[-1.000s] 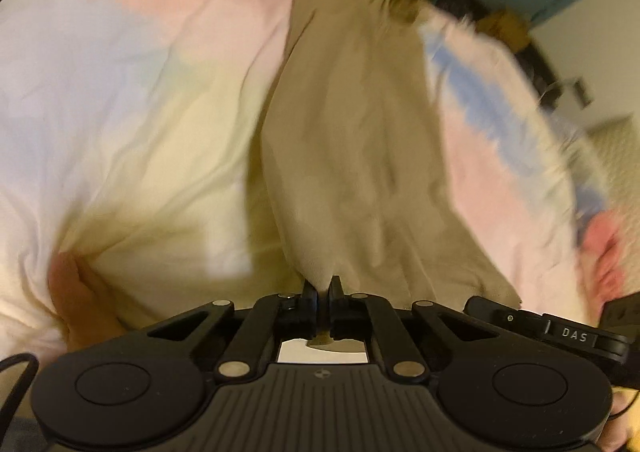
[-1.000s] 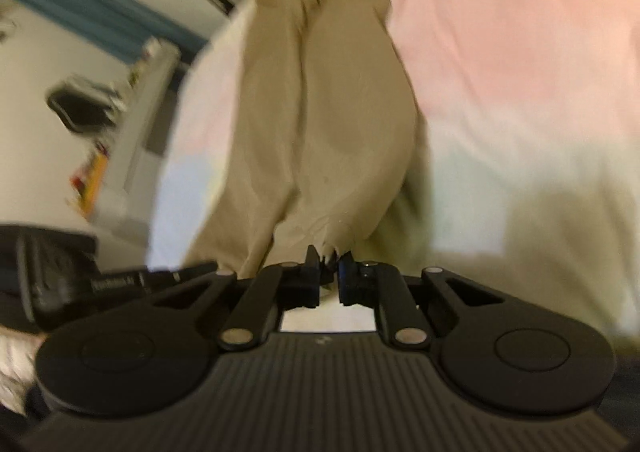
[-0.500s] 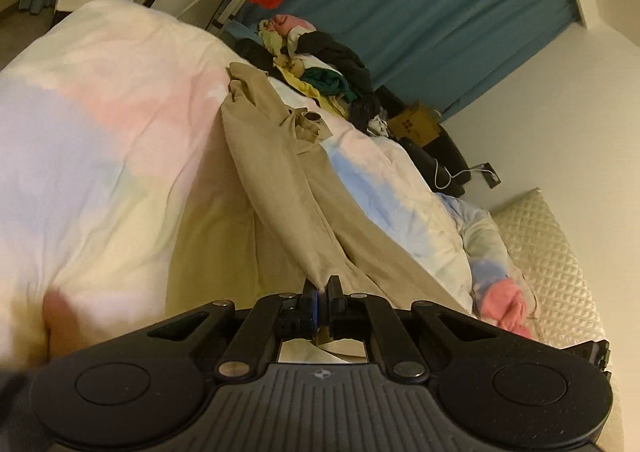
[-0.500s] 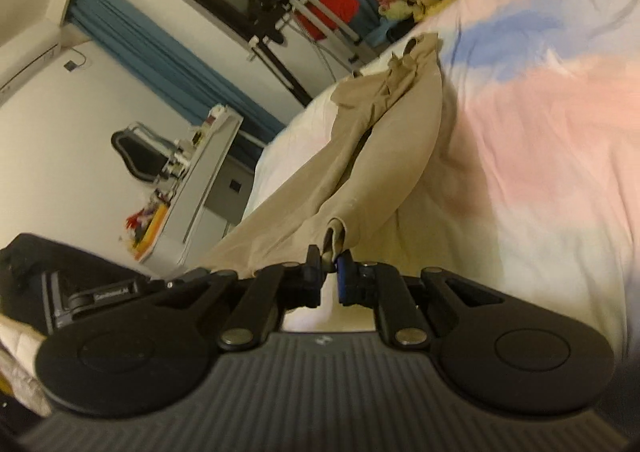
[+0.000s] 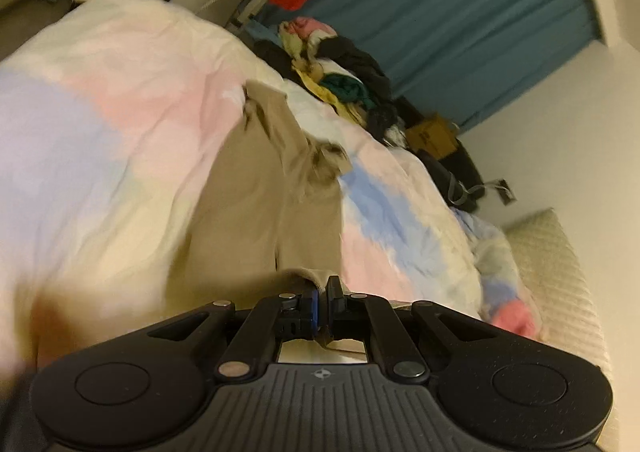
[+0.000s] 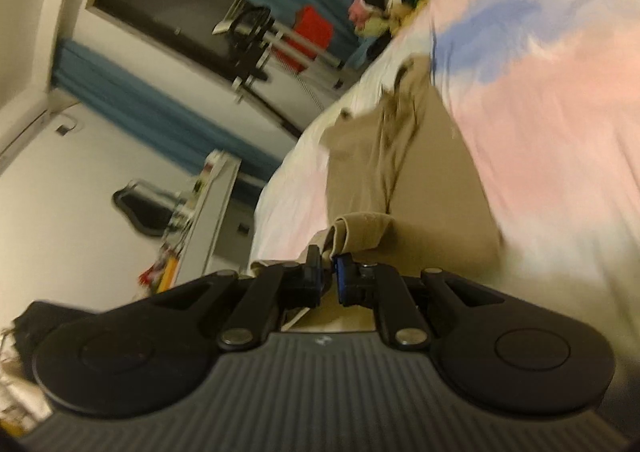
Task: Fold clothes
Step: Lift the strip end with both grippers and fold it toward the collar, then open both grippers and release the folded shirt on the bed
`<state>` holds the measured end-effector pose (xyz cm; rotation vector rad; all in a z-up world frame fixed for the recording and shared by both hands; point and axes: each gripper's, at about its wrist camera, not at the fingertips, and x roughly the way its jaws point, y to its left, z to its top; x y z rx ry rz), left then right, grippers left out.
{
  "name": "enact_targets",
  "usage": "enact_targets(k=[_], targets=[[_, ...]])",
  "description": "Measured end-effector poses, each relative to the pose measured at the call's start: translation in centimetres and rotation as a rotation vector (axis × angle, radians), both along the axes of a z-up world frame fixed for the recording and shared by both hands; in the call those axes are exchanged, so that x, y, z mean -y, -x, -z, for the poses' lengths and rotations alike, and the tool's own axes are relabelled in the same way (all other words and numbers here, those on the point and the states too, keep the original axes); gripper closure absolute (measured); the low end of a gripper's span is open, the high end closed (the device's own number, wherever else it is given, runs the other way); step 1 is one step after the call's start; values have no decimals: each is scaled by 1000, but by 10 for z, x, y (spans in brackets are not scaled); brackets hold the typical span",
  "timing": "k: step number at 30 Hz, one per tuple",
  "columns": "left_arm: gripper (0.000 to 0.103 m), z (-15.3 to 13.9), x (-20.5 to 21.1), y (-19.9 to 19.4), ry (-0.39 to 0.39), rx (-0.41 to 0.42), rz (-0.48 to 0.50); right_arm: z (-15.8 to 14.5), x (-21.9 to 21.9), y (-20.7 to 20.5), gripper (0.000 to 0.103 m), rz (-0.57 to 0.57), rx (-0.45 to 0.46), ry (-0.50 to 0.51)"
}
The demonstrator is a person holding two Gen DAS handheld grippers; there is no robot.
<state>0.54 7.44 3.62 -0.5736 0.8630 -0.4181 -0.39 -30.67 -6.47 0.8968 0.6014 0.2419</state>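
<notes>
Left gripper point(image 5: 323, 294) and right gripper point(image 6: 329, 272) each pinch khaki trousers point(image 5: 276, 208) (waistband toward 12 o'clock) over pastel duvet point(image 5: 100, 140).

1. The trousers point(image 5: 256, 188) are plain beige.
2. The duvet point(image 5: 100, 140) has pastel pink, blue and cream patches.
3. The curtain point(image 5: 460, 4) is teal.
4. The grippers' bodies are black.

Open stretches of pastel duvet point(image 5: 120, 156) either side of the tan trousers point(image 5: 256, 204). Blocked along the bed's far edge by a heap of clothes point(image 5: 340, 72); quilted headboard point(image 5: 560, 272) closing one end.
</notes>
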Motion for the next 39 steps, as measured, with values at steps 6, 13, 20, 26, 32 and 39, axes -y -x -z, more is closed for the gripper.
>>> enact_targets(k=[6,13,20,26,32,39], targets=[[98,24,43,-110,-158,67,-80,16,2,-118,92,82,7,140],[98,77,72,-204,-300,141,-112,65,6,-227,92,75,-16,265],[98,138,79,-265,-379,122,-113,115,-1,-286,91,10,-45,390],[93,139,86,-264,-436,170,-84,122,-12,-291,91,-14,-62,465],[46,111,82,-227,-472,212,-98,89,-23,-259,62,11,-36,544],[16,66,84,-140,-539,371,-67,43,-38,-179,33,28,96,618]])
